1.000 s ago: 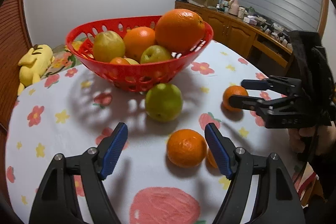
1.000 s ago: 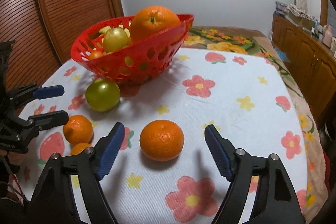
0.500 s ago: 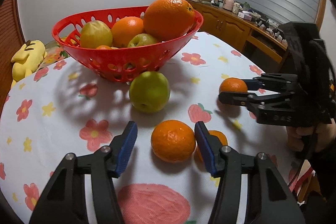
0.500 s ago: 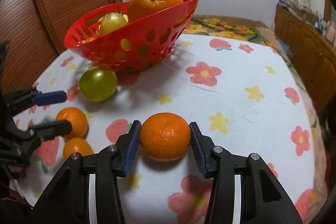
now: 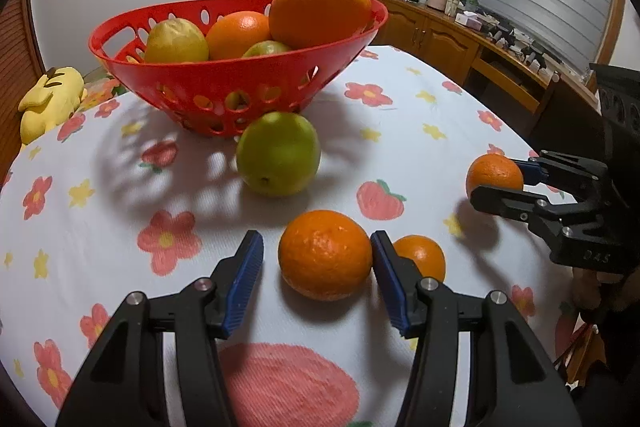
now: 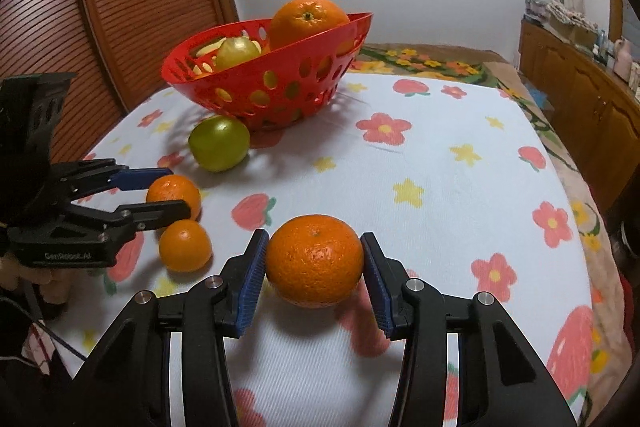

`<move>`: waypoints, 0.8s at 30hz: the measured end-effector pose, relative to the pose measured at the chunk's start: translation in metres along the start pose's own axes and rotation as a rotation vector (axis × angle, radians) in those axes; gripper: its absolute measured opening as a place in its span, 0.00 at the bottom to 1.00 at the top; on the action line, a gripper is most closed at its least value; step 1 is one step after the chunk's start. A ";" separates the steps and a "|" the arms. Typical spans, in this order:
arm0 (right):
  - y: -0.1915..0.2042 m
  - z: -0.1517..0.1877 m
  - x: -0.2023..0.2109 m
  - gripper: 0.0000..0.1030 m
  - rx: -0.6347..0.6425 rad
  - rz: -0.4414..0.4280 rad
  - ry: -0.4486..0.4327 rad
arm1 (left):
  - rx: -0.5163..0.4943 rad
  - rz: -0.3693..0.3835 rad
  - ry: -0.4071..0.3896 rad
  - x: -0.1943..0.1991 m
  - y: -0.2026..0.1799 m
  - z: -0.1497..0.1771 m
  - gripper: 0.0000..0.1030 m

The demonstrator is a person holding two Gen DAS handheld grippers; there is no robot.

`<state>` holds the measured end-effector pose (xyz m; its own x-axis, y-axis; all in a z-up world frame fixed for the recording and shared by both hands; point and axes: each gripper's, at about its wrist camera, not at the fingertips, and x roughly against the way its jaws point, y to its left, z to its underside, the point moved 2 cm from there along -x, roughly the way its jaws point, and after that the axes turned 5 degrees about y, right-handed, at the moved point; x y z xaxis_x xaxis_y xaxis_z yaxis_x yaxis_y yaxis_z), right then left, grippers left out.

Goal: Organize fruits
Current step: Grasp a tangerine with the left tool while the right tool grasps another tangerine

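While four fruits are outside it, the task stands well short of complete. On the flowered tablecloth [image 5: 400, 131], the red basket [image 5: 224, 95] sits in the upper centre of the left view and already holds a big orange [image 5: 320, 9], a second orange, a yellow fruit and a green one, heaped near its rim. Outside it, the green fruit [image 5: 278, 153] lies just in front of the basket, its dimpled end turned down toward the lower edge of the frame. The right gripper [image 6: 313, 247] has just been closing, and its blue pads are now clamped on the held mandarin [image 6: 314, 261], lower centre of the right view. Its shadow falls apart from it, so I judge it lifted. That fruit is near round, slightly flattened, with no true long axis. Its stem scar faces up toward the camera. The left gripper [image 5: 316, 259] has also just been closing. Its fingers stand apart around the middle mandarin [image 5: 325, 254], the right pad touching and the left pad clear. The small mandarin [image 5: 424, 253] sits just beside it, untouched.
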<state>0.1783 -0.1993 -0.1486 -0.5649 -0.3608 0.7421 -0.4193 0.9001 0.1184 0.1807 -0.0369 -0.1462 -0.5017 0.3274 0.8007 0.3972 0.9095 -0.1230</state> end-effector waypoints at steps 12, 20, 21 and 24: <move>-0.003 0.008 -0.001 0.46 -0.023 -0.019 0.002 | -0.004 0.013 -0.010 0.001 -0.003 0.001 0.43; -0.003 0.009 -0.004 0.46 -0.025 -0.015 0.012 | 0.008 0.003 -0.014 0.006 0.002 0.002 0.42; -0.003 0.009 -0.004 0.46 -0.026 -0.016 0.013 | 0.010 0.003 -0.016 0.007 0.002 0.002 0.42; -0.004 0.009 -0.004 0.46 -0.030 -0.017 0.016 | 0.020 0.005 -0.025 0.011 0.004 0.003 0.42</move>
<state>0.1762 -0.2035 -0.1582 -0.5464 -0.3720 0.7504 -0.4072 0.9009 0.1501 0.1741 -0.0283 -0.1395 -0.5192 0.3381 0.7849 0.3841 0.9127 -0.1391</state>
